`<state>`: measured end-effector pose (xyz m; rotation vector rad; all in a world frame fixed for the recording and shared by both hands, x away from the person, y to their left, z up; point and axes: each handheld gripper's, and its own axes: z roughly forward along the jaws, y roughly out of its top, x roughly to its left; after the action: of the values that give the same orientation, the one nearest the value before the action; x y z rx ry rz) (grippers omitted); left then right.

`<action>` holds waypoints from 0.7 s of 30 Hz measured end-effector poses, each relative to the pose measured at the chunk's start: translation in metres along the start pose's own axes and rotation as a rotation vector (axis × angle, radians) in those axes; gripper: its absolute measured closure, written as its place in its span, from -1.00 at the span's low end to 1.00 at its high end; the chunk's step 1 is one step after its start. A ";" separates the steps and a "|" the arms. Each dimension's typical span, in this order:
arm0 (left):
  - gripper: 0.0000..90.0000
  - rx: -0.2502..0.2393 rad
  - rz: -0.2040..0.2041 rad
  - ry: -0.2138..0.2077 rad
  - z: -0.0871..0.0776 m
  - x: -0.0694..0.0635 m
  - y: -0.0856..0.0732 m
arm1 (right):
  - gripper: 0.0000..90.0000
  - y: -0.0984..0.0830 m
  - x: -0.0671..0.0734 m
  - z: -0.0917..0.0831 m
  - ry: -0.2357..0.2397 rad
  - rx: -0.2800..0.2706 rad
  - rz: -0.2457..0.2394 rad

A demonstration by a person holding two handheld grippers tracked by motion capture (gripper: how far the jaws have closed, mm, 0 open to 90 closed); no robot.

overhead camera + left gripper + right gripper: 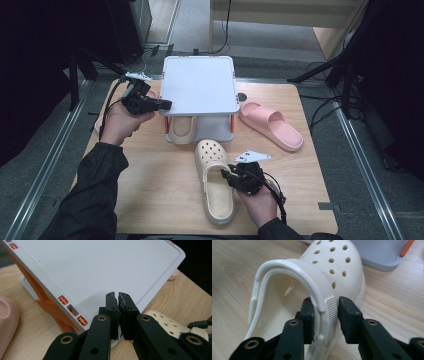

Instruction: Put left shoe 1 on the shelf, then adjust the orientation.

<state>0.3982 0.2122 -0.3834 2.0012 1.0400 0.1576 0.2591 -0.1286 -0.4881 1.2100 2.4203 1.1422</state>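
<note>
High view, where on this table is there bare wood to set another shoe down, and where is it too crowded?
Free: the near-left wood between the cream clog and the table left edge, and the near-right corner below the pink slide. The white rack top is bare too. Crowded: the middle, where the clog's toe nearly meets the rack base with the second clog under it.

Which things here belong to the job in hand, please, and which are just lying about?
In hand:
- cream clog, its rim between the right gripper's jaws
- white rack, with another cream clog beneath
- left gripper, shut beside the rack

Lying about:
- pink slide
</note>
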 end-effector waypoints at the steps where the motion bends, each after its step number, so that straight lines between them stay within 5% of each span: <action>1: 0.91 0.001 0.001 0.003 0.000 -0.001 0.000 | 0.58 0.000 0.000 -0.001 -0.006 -0.002 -0.004; 8: 0.91 0.002 -0.002 0.003 0.000 -0.001 0.000 | 0.70 0.007 -0.004 -0.005 -0.045 -0.001 -0.029; 16: 0.90 0.003 -0.005 0.000 -0.001 0.000 0.000 | 0.73 0.018 -0.018 -0.009 -0.006 -0.028 0.040; 21: 0.90 0.002 -0.005 0.004 0.000 -0.001 0.000 | 0.72 0.032 -0.022 -0.013 -0.019 -0.070 0.041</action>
<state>0.3974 0.2118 -0.3830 2.0009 1.0485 0.1580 0.2854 -0.1404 -0.4596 1.2488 2.3311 1.2109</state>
